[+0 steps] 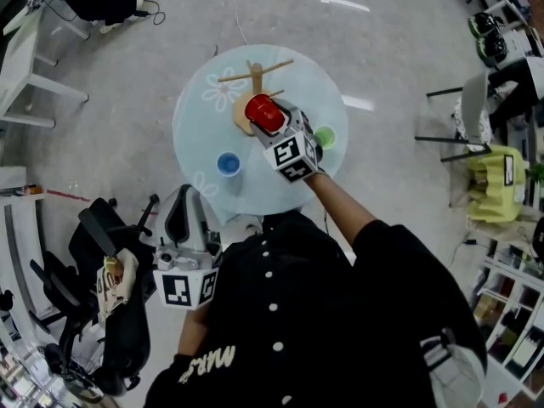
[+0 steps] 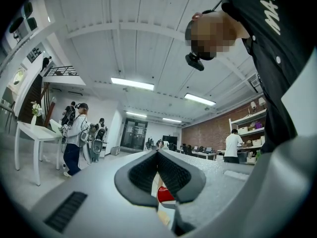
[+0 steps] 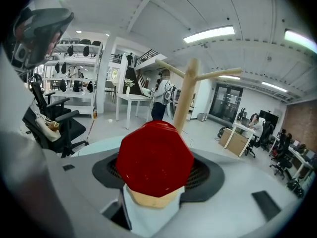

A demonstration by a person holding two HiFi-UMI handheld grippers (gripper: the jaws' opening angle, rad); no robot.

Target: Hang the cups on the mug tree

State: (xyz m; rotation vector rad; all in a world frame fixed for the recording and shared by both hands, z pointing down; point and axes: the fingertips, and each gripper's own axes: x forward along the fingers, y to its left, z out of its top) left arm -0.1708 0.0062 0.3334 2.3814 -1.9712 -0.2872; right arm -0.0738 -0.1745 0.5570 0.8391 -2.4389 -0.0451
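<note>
The person's right gripper (image 1: pixel 274 122) reaches out over the round glass table (image 1: pixel 200 109). Its two jaws are closed on a red cup (image 1: pixel 263 113), one jaw on each side. The cup sticks out past the tips, and from the right gripper view its flat red bottom faces the camera.

Right in front of this gripper stands the wooden mug tree (image 1: pixel 256 78). The red cup is low down by the tree's post, just above the round wooden foot. The tree's pegs stick out higher up, above the gripper and the cup. No cup hangs on any peg that I can see.

A green cup (image 1: pixel 324 137) sits on the table just beside this gripper, on its right. A blue cup (image 1: pixel 228 164) sits on the table on its left, a bit back toward the person.

The left gripper (image 1: pixel 184 199) is held low and close to the person's body, near the table's edge. Its jaws are closed, with the tips touching and nothing between them. The table and the red cup are far ahead of it and can be seen through the small gap under its tips.

A black office chair (image 1: pixel 110 253) stands on the floor to the left of this gripper.
</note>
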